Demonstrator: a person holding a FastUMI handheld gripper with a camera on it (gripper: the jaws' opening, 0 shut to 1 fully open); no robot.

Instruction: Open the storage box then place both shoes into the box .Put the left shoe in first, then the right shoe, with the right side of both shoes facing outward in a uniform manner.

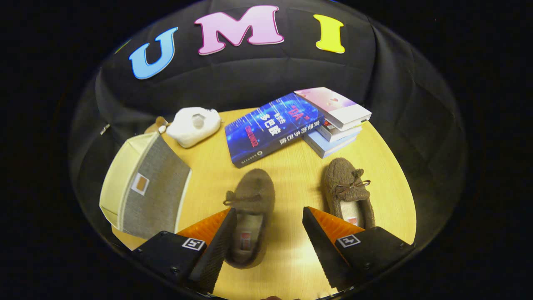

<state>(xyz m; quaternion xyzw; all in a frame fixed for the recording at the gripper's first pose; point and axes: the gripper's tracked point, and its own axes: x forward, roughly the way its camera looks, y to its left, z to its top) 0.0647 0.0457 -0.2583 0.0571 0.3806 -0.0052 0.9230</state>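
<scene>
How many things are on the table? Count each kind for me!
Shoes: 2, one between the open gripper's fingers, one beyond the right finger.
Books: 4, a blue one leaning on a stack of three.
Storage box: 1, closed.
White plush toy: 1.
Small brown thing behind the box: 1, too hidden to name.
Total: 9

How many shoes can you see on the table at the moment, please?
2. One brown shoe lies between the open fingers of the hand-held gripper, against the left finger. The other shoe lies just beyond the right finger, near the stacked books.
</scene>
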